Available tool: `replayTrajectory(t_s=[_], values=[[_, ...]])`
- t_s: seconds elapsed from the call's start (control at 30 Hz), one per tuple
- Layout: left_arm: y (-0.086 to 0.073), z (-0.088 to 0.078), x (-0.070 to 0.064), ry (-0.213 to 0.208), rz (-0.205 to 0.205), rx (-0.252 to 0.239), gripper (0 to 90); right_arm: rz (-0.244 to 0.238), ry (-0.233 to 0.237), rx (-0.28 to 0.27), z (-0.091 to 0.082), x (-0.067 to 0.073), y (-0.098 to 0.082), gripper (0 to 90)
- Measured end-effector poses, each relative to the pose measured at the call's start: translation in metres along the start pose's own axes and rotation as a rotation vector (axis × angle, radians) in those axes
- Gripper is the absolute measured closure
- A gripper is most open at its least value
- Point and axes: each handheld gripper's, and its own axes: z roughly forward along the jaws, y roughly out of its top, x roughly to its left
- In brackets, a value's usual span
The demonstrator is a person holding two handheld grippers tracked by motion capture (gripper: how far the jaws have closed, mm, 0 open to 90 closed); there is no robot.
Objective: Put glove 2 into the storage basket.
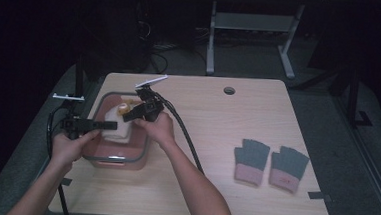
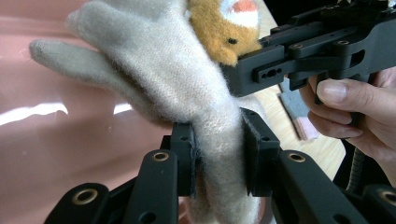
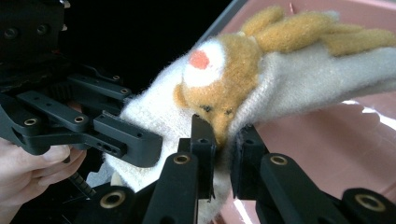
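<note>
1. Holding a cream glove with both tools, we are keeping it over the pink tub at the bench's left side
2. We are clamping the left tool on the glove's cuff
3. We are pinching the right tool on its orange animal patch
4. We are leaving two grey gloves lying well apart, on the right

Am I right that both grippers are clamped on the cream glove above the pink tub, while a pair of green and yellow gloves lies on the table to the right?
Nearly: the pair of gloves is grey with pink cuffs, as the high view shows. The rest stands: the left gripper and right gripper are both clamped on the cream glove above the pink tub.
</note>
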Motion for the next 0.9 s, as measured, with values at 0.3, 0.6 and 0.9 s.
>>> replayTrajectory(t_s=[0.3,0.6,0.9], values=[[-0.005,0.009,0.007,0.03,-0.01,0.034,69.8,0.021,-0.003,0.021,0.012,-0.011,-0.007,81.3],[-0.01,0.016,0.008,0.108,0.014,0.078,69.8,0.017,-0.03,0.064,0.025,-0.017,-0.012,79.5],[-0.012,0.021,0.007,0.153,0.022,0.096,69.8,-0.001,-0.062,0.074,0.023,-0.015,-0.012,74.3]])
